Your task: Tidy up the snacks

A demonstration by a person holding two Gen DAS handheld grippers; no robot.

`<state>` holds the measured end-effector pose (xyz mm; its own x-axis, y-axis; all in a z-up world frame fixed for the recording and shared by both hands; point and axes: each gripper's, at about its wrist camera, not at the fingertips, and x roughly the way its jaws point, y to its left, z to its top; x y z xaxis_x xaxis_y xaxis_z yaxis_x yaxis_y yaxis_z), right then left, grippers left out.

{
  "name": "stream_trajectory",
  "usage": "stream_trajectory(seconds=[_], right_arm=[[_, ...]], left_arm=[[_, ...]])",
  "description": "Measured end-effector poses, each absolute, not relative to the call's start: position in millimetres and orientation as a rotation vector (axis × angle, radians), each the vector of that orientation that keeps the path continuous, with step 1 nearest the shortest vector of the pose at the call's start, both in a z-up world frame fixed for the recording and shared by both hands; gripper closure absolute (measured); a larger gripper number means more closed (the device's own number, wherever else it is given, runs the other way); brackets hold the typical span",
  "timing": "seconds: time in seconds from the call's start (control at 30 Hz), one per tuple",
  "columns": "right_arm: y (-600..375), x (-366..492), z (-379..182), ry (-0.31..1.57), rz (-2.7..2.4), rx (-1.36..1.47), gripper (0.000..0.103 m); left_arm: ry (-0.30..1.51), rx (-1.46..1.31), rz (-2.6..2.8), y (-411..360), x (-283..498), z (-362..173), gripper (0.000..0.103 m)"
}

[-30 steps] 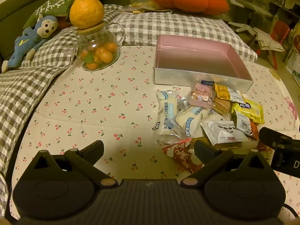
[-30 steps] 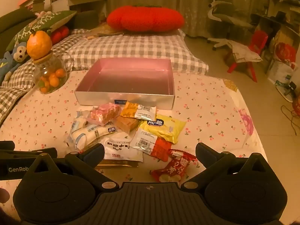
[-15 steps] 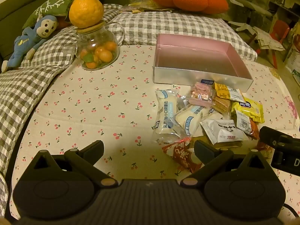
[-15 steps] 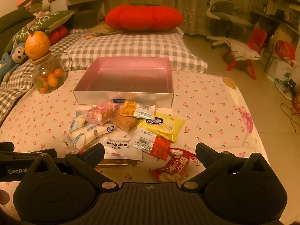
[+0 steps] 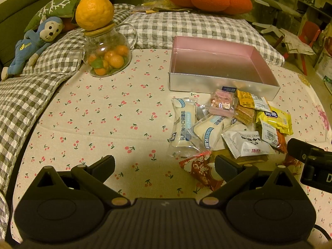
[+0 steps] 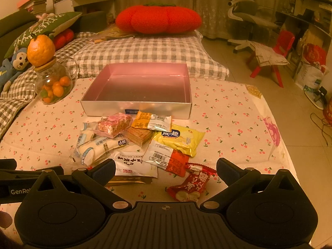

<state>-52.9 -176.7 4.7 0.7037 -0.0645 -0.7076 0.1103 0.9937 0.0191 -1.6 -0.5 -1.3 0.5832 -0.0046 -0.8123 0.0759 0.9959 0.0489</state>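
Holding both tools low over the cherry-print cloth (image 5: 108,112), you have the left gripper (image 5: 164,165) spread wide with nothing between its fingers, and the right gripper (image 6: 166,169) spread just as wide and equally empty. In the left view, the red snack packet (image 5: 202,171) lies on the cloth just beside your left gripper's right finger; in the right view it sits between the two fingers, nearer the right one. Beyond it, the snack pile (image 6: 141,141) lies heaped on the cloth, touching the near wall of the pink box (image 6: 137,108), which stands open with its floor bare. Among the pile you can see a white packet (image 6: 132,164), a yellow packet (image 6: 179,140), a pink-wrapped bar (image 6: 115,123) and two pale bread rolls (image 5: 183,122) in clear wrap. To the left stands a glass jar (image 5: 108,56) of small oranges with a large orange (image 5: 94,11) on its lid, well apart from the snacks. A blue monkey toy (image 5: 34,43) lies on the checked quilt (image 5: 22,95) beyond.
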Motion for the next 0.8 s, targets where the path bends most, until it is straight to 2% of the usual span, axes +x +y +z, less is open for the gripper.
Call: stream_trajectory(seconds=[0.8], right_arm=[[-177.6,-53.1,4.0,0.789,-0.109,0.07,0.0]], left_arm=[[0.949,0.083,-0.046,0.3,-1.1,-2.2,0.0]])
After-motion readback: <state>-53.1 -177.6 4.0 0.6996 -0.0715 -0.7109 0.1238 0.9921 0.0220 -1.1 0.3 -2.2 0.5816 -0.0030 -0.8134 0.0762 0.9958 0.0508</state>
